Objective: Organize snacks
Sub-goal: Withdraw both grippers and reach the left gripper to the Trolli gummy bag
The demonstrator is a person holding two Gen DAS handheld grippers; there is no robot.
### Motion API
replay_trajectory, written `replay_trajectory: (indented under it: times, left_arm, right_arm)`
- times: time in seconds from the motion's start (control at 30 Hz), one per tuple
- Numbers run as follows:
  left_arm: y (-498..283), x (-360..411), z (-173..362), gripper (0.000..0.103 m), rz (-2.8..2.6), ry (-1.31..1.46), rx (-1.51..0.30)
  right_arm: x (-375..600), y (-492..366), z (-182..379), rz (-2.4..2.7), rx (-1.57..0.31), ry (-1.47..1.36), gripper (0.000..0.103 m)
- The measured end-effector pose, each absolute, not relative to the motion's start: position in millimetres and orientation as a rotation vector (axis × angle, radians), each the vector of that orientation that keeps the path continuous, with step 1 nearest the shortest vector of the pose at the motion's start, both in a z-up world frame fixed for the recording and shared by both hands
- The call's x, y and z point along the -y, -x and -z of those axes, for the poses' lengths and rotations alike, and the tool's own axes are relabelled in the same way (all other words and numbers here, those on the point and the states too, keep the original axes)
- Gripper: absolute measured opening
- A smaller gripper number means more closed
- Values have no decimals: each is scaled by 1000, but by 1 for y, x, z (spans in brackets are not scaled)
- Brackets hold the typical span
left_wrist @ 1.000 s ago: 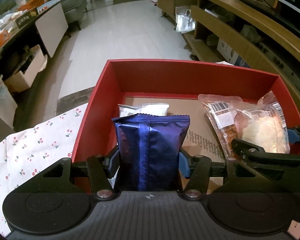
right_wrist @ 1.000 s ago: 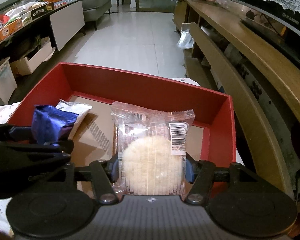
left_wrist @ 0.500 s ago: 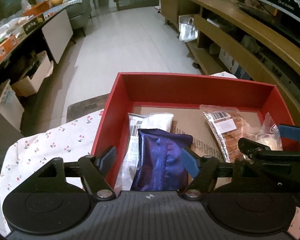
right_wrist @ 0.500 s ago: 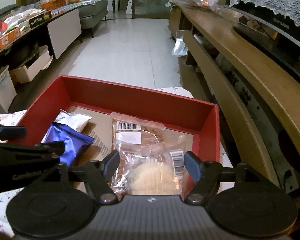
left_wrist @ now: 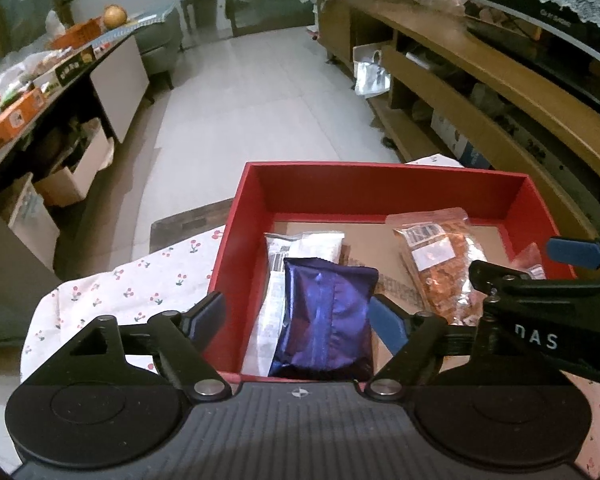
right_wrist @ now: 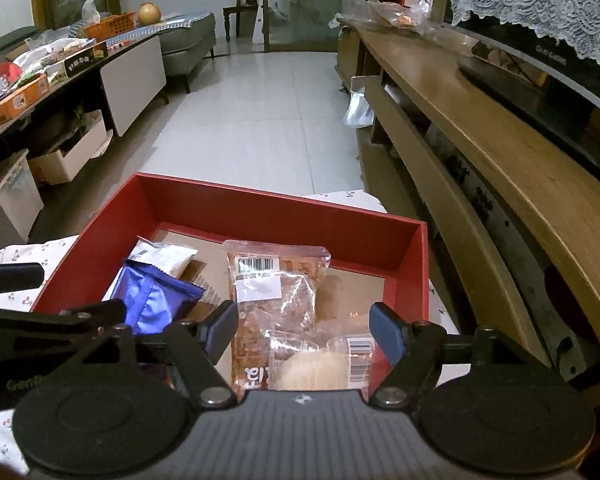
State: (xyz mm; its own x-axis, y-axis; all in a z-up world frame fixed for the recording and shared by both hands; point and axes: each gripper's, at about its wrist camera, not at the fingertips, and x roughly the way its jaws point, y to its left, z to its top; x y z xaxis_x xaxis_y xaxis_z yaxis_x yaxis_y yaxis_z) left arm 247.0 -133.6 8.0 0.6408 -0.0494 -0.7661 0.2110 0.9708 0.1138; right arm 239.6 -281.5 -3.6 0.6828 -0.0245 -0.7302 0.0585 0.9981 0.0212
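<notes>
A red box [left_wrist: 380,184] [right_wrist: 260,208] sits on a cherry-print cloth [left_wrist: 148,280]. Inside it lie a blue packet [left_wrist: 324,316] [right_wrist: 152,300], a white packet [left_wrist: 296,248] [right_wrist: 164,256], a clear bag of brown snacks [left_wrist: 440,264] [right_wrist: 276,296] and a clear-wrapped pale round cake [right_wrist: 316,364]. My left gripper [left_wrist: 298,316] is open above the blue packet, not touching it. My right gripper [right_wrist: 304,328] is open above the round cake.
A long wooden shelf unit [right_wrist: 480,152] runs along the right. A cluttered counter [left_wrist: 28,88] with cardboard boxes under it stands on the left. White tiled floor [right_wrist: 268,120] lies beyond the box.
Both grippers opened and let go: the blue packet and the round cake now lie in the red box. Both grippers have drawn back and up from the box.
</notes>
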Motion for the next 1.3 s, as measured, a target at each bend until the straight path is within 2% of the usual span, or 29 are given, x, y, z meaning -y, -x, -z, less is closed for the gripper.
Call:
replay_trajectory:
  times: [0.8, 1.3]
  left_arm:
    - [-178, 109, -26, 84, 168, -210, -837]
    - [-141, 76, 0, 84, 170, -179, -960]
  right_arm:
    - [259, -165, -15, 23, -819, -71, 79]
    - [228, -131, 9, -31, -931, -33, 79]
